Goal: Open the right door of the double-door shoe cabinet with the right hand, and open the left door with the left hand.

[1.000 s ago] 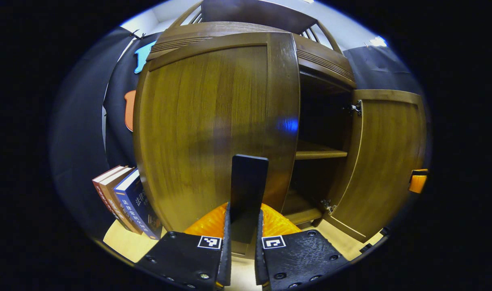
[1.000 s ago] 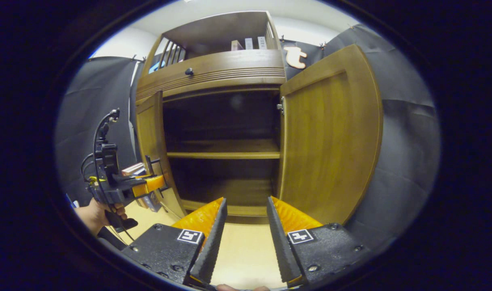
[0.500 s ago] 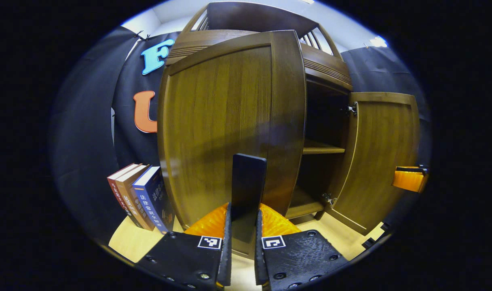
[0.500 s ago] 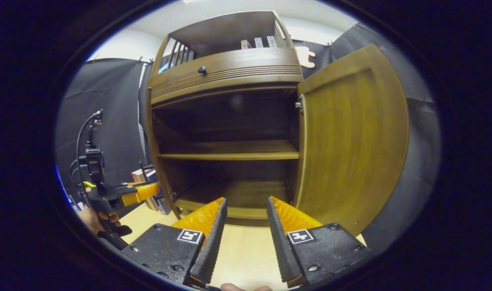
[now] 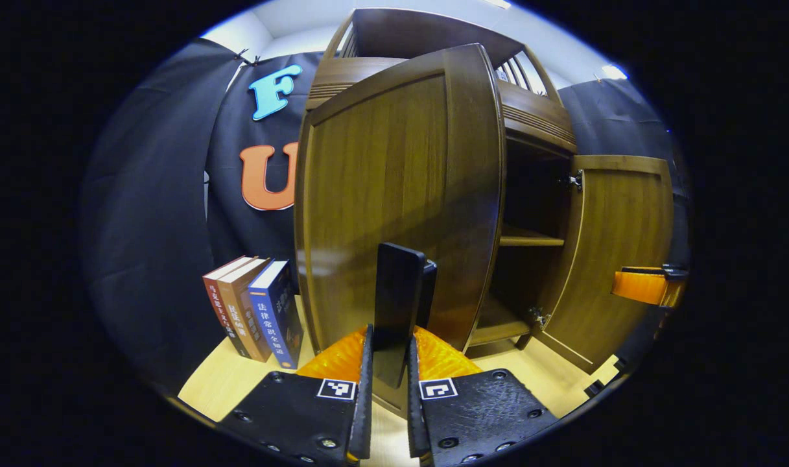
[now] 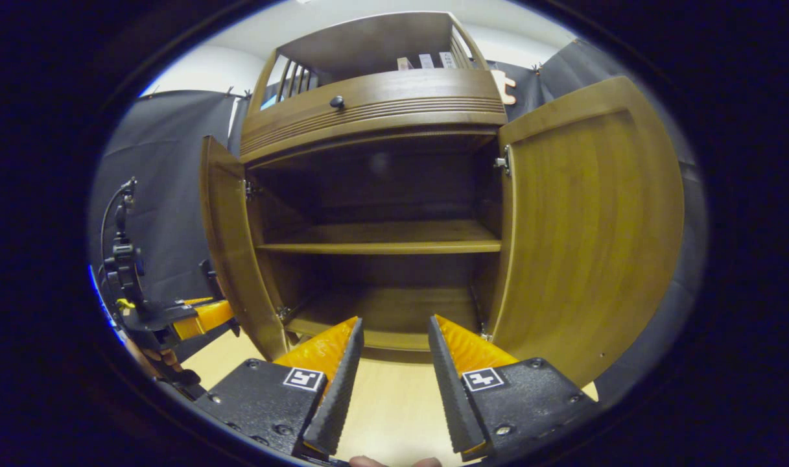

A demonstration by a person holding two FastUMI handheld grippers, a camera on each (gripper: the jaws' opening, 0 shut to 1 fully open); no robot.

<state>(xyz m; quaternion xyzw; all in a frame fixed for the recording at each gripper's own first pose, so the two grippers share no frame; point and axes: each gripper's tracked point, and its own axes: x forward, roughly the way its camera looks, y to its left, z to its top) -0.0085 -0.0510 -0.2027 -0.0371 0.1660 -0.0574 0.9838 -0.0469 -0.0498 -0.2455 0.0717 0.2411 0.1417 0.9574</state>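
Your left gripper (image 5: 389,363) pinches the flat black handle (image 5: 397,305) of the left door (image 5: 394,194): both ribbed orange fingers (image 5: 339,357) press on the slab's 2 faces. That door is a smooth, glossy brown wood panel with a raised frame and an arched top, swung well out from the cabinet (image 6: 375,110). Beside it on the pale wooden floor (image 5: 225,383), 3 books (image 5: 255,311) lean against the black cloth wall.

Your right gripper (image 6: 386,363) is spread, holding nothing; its serrated black pads (image 6: 332,395) and ridged orange fingers frame bare floor in front of the cabinet. The right door (image 6: 588,227), the same varnished wood, stands wide open on its metal hinge (image 6: 501,162).

Between the doors you see the dark interior with 1 flat wooden shelf (image 6: 381,245) across the middle. Above sits a grooved drawer front with a small round dark knob (image 6: 336,102), topped by a slatted rail.

In the right gripper view, your left gripper shows at the far left edge of the left door, a hand (image 6: 157,357) beneath it.
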